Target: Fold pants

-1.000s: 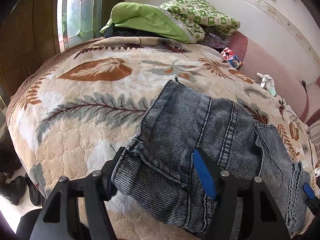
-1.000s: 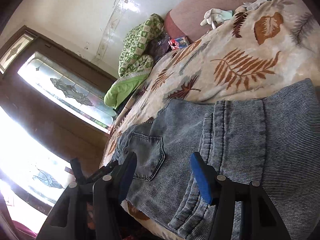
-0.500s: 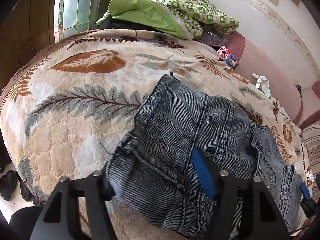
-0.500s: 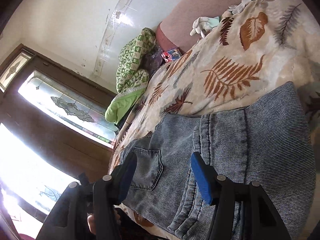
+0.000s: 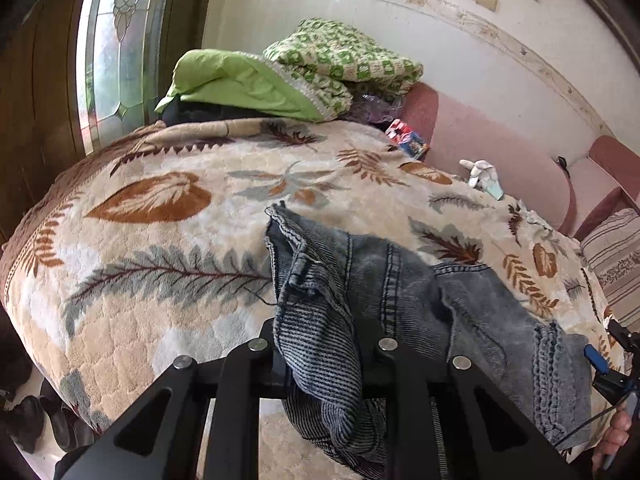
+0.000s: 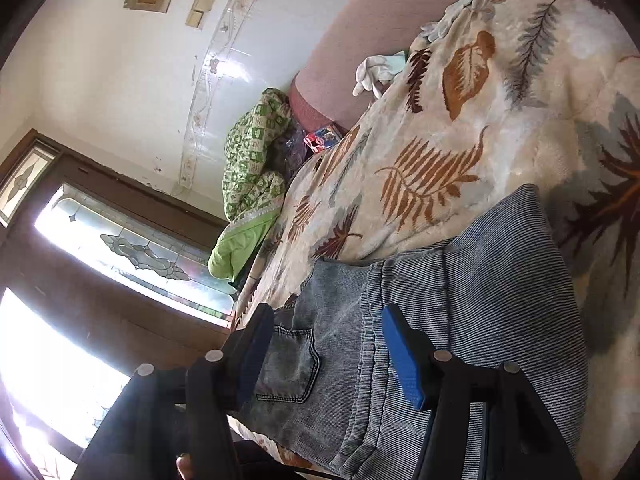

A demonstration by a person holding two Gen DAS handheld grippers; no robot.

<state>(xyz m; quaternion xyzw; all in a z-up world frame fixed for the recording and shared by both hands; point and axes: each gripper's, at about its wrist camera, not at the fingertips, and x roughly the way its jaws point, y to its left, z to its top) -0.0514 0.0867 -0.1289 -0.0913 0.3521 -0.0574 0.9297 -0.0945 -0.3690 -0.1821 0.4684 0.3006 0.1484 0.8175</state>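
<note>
Our left tool [image 5: 320, 344] is closing, jaws narrow, a bunched corner of the jeans [image 5: 404, 280] between them and raised off the blanket [image 5: 160, 240]. Our right tool [image 6: 324, 348] stands half open over the jeans' near edge, gripping nothing. Blanket left of the jeans lies bare. Left tool points downward.

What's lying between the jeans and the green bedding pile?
Only bare leaf-print blanket lies between the jeans and green bedding, per the left wrist view.
</note>
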